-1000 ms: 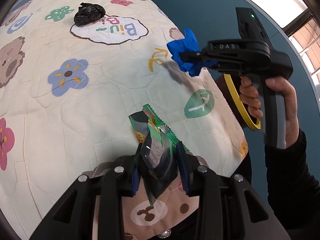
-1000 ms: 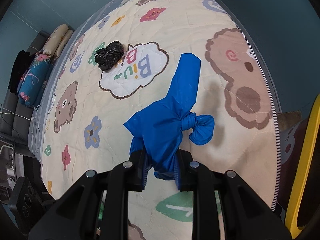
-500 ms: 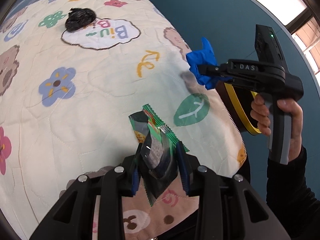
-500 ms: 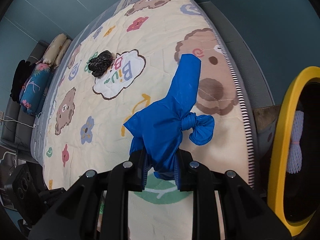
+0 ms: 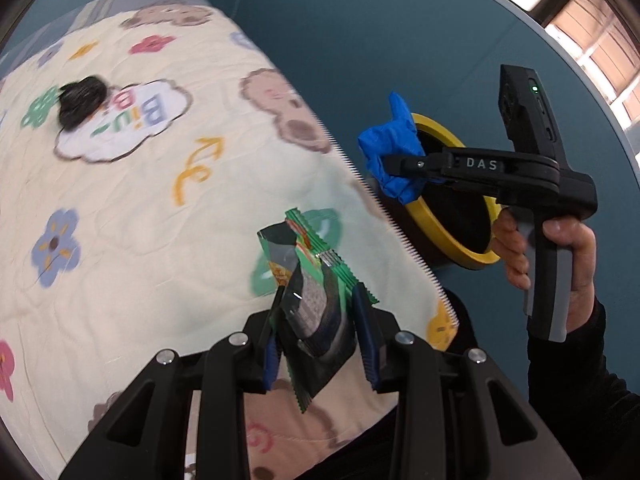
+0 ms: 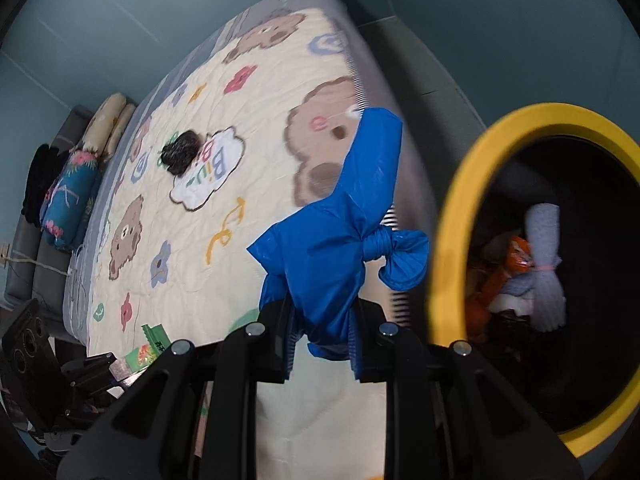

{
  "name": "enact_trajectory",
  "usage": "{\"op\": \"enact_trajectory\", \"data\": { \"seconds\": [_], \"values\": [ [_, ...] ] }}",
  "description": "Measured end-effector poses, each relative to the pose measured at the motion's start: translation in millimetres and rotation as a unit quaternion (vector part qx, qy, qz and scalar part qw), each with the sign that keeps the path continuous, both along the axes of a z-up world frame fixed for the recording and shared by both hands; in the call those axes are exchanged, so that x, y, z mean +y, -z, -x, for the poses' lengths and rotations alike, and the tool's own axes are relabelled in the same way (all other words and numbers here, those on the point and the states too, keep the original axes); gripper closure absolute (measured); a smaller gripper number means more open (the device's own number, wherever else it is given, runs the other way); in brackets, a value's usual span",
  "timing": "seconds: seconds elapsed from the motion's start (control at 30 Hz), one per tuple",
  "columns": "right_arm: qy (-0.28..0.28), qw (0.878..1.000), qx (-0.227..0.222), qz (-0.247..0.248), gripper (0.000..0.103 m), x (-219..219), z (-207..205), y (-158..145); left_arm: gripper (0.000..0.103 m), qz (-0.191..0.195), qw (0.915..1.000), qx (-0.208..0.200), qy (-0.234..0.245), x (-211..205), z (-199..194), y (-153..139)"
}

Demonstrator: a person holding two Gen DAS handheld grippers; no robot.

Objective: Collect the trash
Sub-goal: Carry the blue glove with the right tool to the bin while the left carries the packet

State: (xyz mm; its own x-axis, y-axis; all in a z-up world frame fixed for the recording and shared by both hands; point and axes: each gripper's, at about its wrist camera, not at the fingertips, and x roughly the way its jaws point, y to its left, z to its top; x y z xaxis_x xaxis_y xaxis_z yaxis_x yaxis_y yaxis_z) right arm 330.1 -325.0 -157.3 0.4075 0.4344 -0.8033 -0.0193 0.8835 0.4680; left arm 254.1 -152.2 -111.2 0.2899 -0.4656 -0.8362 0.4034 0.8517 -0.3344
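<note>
My left gripper [image 5: 320, 340] is shut on a crumpled green and silver snack wrapper [image 5: 310, 280], held above the bed's near corner. My right gripper [image 6: 322, 340] is shut on a knotted blue plastic bag [image 6: 332, 236]; in the left wrist view that blue bag [image 5: 390, 148] hangs just past the bed's edge, in front of the bin. The yellow-rimmed bin [image 6: 452, 232] stands beside the bed with several pieces of trash inside. A crumpled black bag [image 6: 182, 152] lies on the quilt by the cloud print; the left wrist view shows the black bag [image 5: 82, 100] too.
The cream cartoon quilt [image 5: 120, 220] covers the bed. Pillows [image 6: 108, 128] and a folded floral blanket [image 6: 68, 204] lie at its far end. Blue walls close in behind the bed and bin. A hand [image 5: 568, 248] in a dark sleeve holds the right gripper's handle.
Both grippers have moved to the right with their loads. The blue bag has gone from over the quilt to beyond the bed's edge, and the bin's opening has come into the right wrist view.
</note>
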Motion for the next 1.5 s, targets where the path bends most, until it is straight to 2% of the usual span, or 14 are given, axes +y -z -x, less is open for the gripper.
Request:
{"op": "enact_trajectory", "data": {
  "seconds": [0.43, 0.93, 1.1, 1.3, 1.5],
  "values": [
    [0.053, 0.998, 0.007, 0.029, 0.083, -68.5, 13.7, -1.9, 0.073, -0.013, 0.9989, 0.008, 0.044, -67.7, -14.5, -4.1],
    [0.107, 0.994, 0.006, 0.039, 0.083, -138.3, 23.9, 1.0, 0.073, -0.027, 0.9967, -0.011, 0.076, -140.0, -39.5, -1.7],
    [0.115, 0.992, 0.003, 0.044, 0.083, -149.3, 26.0, 0.1, 0.073, -0.029, 0.9957, -0.011, 0.087, -157.4, -41.7, -1.0],
    [0.118, 0.992, -0.001, 0.054, 0.083, -158.2, 28.8, 0.2, 0.073, -0.039, 0.9943, -0.029, 0.095, -174.4, -45.0, 0.0],
    [0.124, 0.990, -0.005, 0.072, 0.082, -165.6, 32.0, -1.0, 0.073, -0.037, 0.9939, -0.022, 0.102, -191.0, -54.3, 5.1]
  ]
}}
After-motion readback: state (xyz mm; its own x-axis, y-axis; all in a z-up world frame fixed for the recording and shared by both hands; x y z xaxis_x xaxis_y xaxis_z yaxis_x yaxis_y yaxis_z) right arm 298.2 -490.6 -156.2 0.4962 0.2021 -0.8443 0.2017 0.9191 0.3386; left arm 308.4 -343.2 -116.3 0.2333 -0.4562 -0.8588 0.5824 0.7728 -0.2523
